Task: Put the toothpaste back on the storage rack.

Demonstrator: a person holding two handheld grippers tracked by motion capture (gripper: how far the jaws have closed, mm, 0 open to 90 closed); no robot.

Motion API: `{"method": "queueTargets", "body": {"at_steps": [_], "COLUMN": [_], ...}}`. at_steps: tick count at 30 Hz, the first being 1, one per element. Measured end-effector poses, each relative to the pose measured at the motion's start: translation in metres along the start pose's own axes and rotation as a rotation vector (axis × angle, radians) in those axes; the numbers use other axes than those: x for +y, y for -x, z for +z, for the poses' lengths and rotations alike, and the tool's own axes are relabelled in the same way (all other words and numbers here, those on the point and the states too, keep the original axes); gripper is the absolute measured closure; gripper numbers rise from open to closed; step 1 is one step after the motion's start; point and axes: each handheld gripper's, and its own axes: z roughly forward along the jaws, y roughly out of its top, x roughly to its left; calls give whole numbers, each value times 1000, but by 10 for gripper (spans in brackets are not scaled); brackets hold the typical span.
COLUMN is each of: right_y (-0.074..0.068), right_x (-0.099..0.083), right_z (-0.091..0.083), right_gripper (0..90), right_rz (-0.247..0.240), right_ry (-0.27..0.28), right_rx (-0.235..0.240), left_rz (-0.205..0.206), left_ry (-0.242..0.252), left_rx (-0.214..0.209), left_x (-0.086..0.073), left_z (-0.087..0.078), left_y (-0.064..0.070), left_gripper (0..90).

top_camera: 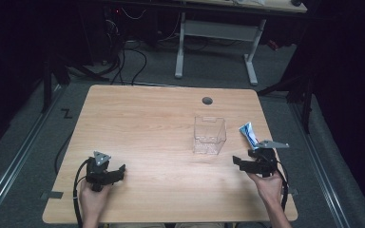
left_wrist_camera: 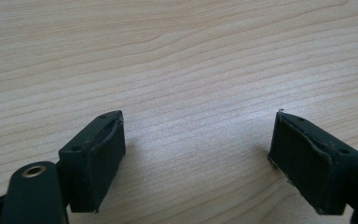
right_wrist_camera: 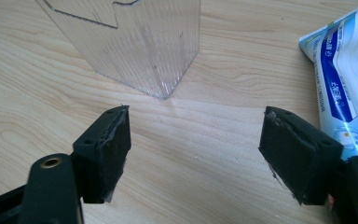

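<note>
Both tongs stand apart and hold nothing: I see my left tongs over bare tabletop near its front left, and my right tongs low at the front right. Just beside the right tongs' outer jaw lies the toothpaste tube, flat on the wood. A clear box stands upright just ahead, apart from the tube.
</note>
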Motion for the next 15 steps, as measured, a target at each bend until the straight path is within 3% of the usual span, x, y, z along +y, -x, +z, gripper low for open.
{"method": "queueTargets", "body": {"at_steps": [5, 15], "right_y": [1, 12], "right_x": [5, 18], "right_z": [0, -6], "right_gripper": [316, 373], "right_rz": [-28, -9], "right_ry": [-46, -17], "right_rx": [-43, -109], "left_rz": [0, 0], "left_ry": [0, 0], "left_rx": [0, 0], "left_x": [0, 0], "left_z": [0, 0], "left_y": [0, 0], "left_gripper": [182, 182]}}
